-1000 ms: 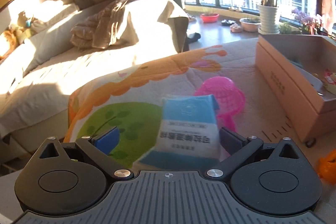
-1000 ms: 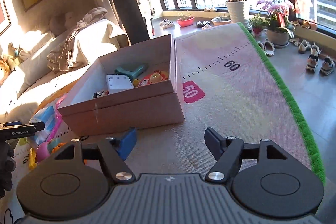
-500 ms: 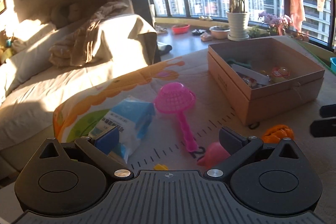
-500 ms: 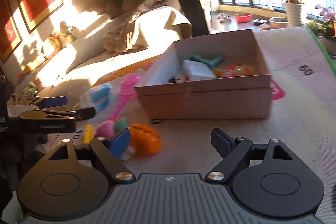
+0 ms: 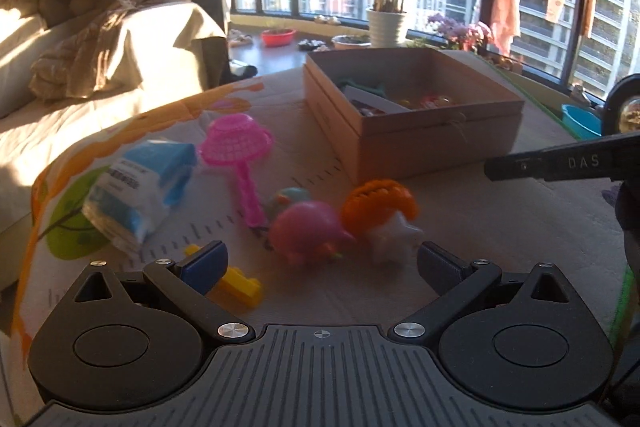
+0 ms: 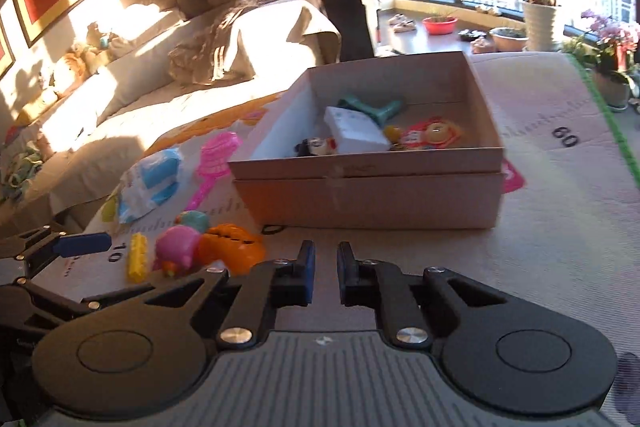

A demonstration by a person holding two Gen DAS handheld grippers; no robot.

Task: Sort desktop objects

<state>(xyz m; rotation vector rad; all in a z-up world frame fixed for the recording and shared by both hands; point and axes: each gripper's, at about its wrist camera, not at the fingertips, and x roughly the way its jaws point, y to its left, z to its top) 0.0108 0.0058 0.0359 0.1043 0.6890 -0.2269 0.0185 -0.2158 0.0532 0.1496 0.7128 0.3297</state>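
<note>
**Loose toys lie ahead of the left jaws; the box sits beyond**

The left gripper (image 5: 320,263) has its jaws wide apart with nothing between the pads. In the left wrist view, a yellow block (image 5: 240,283) lies nearest, at about 10 o'clock from the jaw gap, partly hidden behind the blue pad. It is a hard, moulded plastic piece; its long axis runs obliquely from near right to far left.

Directly ahead at 12 o'clock, a pink rounded toy (image 5: 306,231) sits on the surface (image 5: 500,227), which carries a printed mat with ruler marks. Touching it at 1 o'clock are a white star-shaped piece (image 5: 394,235) and an orange ridged toy (image 5: 378,201). All look like smooth, rigid plastic.

Farther out at 11 o'clock, a pink sieve (image 5: 236,143) lies with its handle pointing back toward the jaws. A blue-and-white soft packet (image 5: 140,187) lies at 10 o'clock, crinkled and pliable.

The cardboard box (image 5: 432,143), open-topped and already holding several items, stands farthest, at 1 o'clock.

The right gripper (image 6: 323,275) has its jaws drawn nearly together, holding nothing. It faces the box wall, with the toy cluster off at 10 o'clock. Judgement: the left gripper is nearer the cluster and better aligned for the coming pick.
</note>
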